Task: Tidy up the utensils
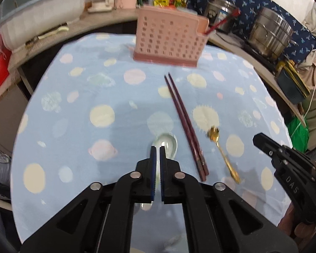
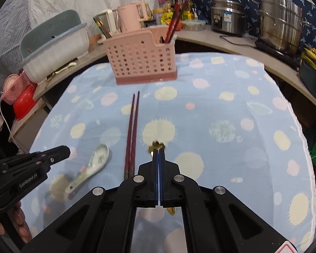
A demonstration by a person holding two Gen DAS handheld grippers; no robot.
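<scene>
A white ceramic spoon [image 1: 167, 144] [image 2: 94, 163] lies on the blue spotted cloth [image 1: 84, 97]. My left gripper [image 1: 158, 147] hovers shut over its handle. In the right wrist view the left gripper [image 2: 67, 149] ends clear of the spoon. A gold spoon [image 1: 223, 154] lies right of a pair of dark red chopsticks [image 1: 185, 124] [image 2: 132, 135]. My right gripper [image 2: 159, 148] is shut above the gold spoon, whose head [image 2: 157, 145] shows past the tips. From the left wrist view the right gripper [image 1: 256, 138] stands apart from it. A pink perforated holder [image 1: 168, 40] [image 2: 141, 57] stands at the cloth's far edge.
Red chopsticks [image 2: 173, 27] stand in the holder. Behind it a counter carries a pink kettle [image 2: 130, 16], a rice cooker [image 2: 227, 19] and a steel pot [image 2: 280, 27]. A white tub [image 2: 56, 48] and a red basin [image 2: 24, 103] are at the left.
</scene>
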